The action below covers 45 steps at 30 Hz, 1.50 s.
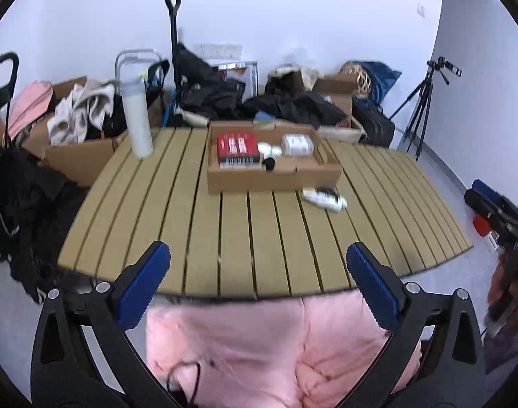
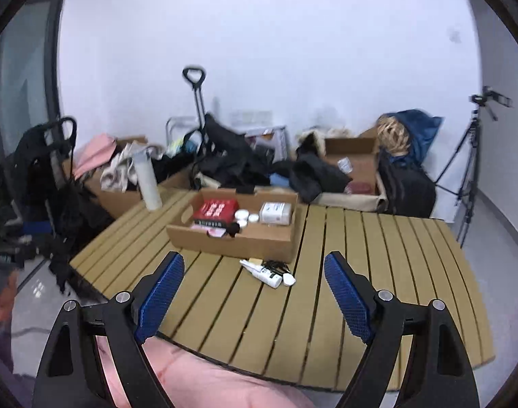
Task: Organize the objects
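A shallow cardboard box [image 1: 276, 176] [image 2: 231, 241] sits on the slatted wooden table [image 1: 252, 238] [image 2: 327, 292]. It holds a red book [image 1: 237, 149] [image 2: 214, 212], small white jars [image 1: 269, 150] [image 2: 247, 217], a white carton [image 1: 297, 145] [image 2: 276, 212] and a small black item [image 1: 269, 163]. White tubes with a black item [image 1: 325, 197] [image 2: 269, 272] lie on the table just in front of the box. My left gripper [image 1: 259, 268] is open and empty at the near table edge. My right gripper [image 2: 255, 285] is open and empty, short of the tubes.
A tall white bottle [image 1: 138, 119] [image 2: 147, 180] stands at the table's far left corner. Boxes of clothes and bags [image 1: 82, 119] [image 2: 327, 170] crowd the floor behind. A tripod [image 1: 425, 102] [image 2: 469, 159] stands at the right. Pink padded fabric [image 1: 259, 350] lies below the near edge.
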### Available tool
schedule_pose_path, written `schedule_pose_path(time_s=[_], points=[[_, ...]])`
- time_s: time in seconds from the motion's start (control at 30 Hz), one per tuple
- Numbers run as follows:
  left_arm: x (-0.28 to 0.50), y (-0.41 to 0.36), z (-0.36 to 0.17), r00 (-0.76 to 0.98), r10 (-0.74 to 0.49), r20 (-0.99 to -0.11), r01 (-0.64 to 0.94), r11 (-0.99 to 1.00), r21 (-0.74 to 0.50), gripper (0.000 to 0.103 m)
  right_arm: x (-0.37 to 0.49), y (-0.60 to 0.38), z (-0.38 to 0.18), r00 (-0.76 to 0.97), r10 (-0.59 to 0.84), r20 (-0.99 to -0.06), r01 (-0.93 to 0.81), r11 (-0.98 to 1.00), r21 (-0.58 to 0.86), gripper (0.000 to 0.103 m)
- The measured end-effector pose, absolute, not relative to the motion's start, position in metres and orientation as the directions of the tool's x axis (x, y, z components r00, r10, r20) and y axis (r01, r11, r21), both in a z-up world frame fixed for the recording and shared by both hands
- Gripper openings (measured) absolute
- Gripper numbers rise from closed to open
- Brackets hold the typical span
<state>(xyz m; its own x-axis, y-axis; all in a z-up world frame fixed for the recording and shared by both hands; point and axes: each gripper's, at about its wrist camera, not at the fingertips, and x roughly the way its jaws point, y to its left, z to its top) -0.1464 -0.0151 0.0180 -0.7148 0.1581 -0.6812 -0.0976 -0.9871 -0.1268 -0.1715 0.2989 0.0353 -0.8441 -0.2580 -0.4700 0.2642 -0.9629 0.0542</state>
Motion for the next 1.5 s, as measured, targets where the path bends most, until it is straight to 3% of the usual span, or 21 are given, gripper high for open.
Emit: schedule_pose_path(time_s=[0.37,0.4,0.5,0.57,0.8,0.97,1.13,1.17,1.27,1.5], points=[[-0.17,0.001,-0.014,-0.671,0.181,-0.719,-0.077,-0.981,-0.176,0.103,-0.184,0.305,-0.024,-0.753,-0.225,-0.619,0.2,-0.974,0.111,0.087],[-0.186,0.009,-0.023,-0.68,0.141,-0.72,-0.02,-0.985,-0.174,0.103,-0.19,0.308,-0.03,-0.748,-0.218,-0.628,0.191,-0.975,0.111,0.087],[-0.234,0.038,-0.05,-0.644,0.166,-0.747,-0.005,-0.977,-0.213,0.103,-0.213,0.321,-0.049,-0.72,-0.213,-0.661,0.158,-0.977,0.142,0.084],[-0.264,0.059,-0.067,-0.619,0.207,-0.757,-0.004,-0.965,-0.261,0.103,-0.223,0.329,-0.059,-0.702,-0.219,-0.677,0.155,-0.976,0.155,0.075],[-0.364,0.128,-0.135,-0.599,0.067,-0.798,0.179,-0.96,-0.214,0.103,-0.265,0.365,-0.099,-0.642,-0.214,-0.736,0.108,-0.976,0.19,0.075],[-0.405,0.153,-0.171,-0.543,0.083,-0.835,0.224,-0.945,-0.239,0.101,-0.295,0.373,-0.12,-0.629,-0.209,-0.749,0.125,-0.978,0.168,0.075],[-0.405,0.156,-0.184,-0.531,0.098,-0.841,0.157,-0.965,-0.212,0.088,-0.333,0.374,-0.131,-0.633,-0.224,-0.741,0.148,-0.975,0.168,0.075],[-0.404,0.15,-0.185,-0.52,0.074,-0.851,0.147,-0.974,-0.175,0.083,-0.339,0.372,-0.133,-0.636,-0.223,-0.738,0.154,-0.975,0.162,0.075],[-0.404,0.138,-0.19,-0.486,-0.02,-0.874,0.112,-0.993,-0.039,0.082,-0.356,0.363,-0.14,-0.629,-0.227,-0.744,0.187,-0.972,0.139,0.075],[-0.38,0.114,-0.182,-0.477,0.031,-0.878,0.025,-0.998,-0.049,0.05,-0.391,0.331,-0.166,-0.594,-0.277,-0.756,0.261,-0.954,0.145,0.071]])
